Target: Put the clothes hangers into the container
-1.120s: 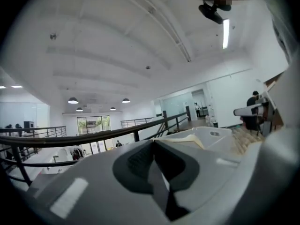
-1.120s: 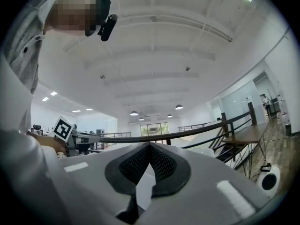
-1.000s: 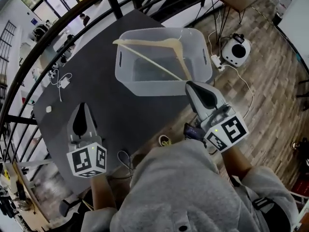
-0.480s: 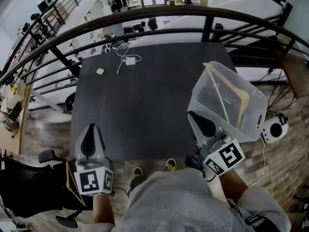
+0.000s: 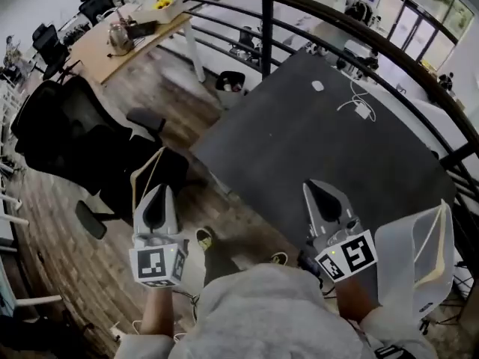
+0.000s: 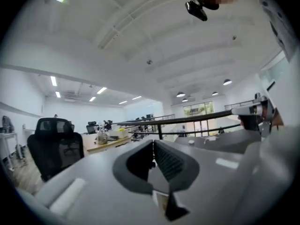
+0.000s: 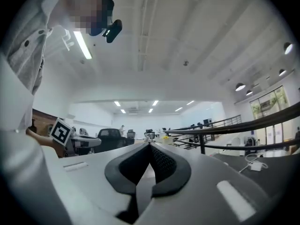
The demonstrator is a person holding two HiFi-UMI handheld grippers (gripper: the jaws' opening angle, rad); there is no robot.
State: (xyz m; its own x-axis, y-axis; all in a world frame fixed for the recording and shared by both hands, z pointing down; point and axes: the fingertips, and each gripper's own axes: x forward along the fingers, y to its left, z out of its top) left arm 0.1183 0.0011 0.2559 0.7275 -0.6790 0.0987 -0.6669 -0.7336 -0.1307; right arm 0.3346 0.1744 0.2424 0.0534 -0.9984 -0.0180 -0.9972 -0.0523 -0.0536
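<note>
A pale wooden clothes hanger (image 5: pixel 438 232) lies inside the translucent plastic container (image 5: pixel 408 264), at the near right end of the dark grey table (image 5: pixel 322 140). Another wooden hanger (image 5: pixel 141 172) leans by the black office chair (image 5: pixel 67 137). Just beside it the left gripper (image 5: pixel 157 188) hangs over the plank floor with its jaws together and empty. The right gripper (image 5: pixel 313 185), over the table edge, is likewise closed on nothing.
</note>
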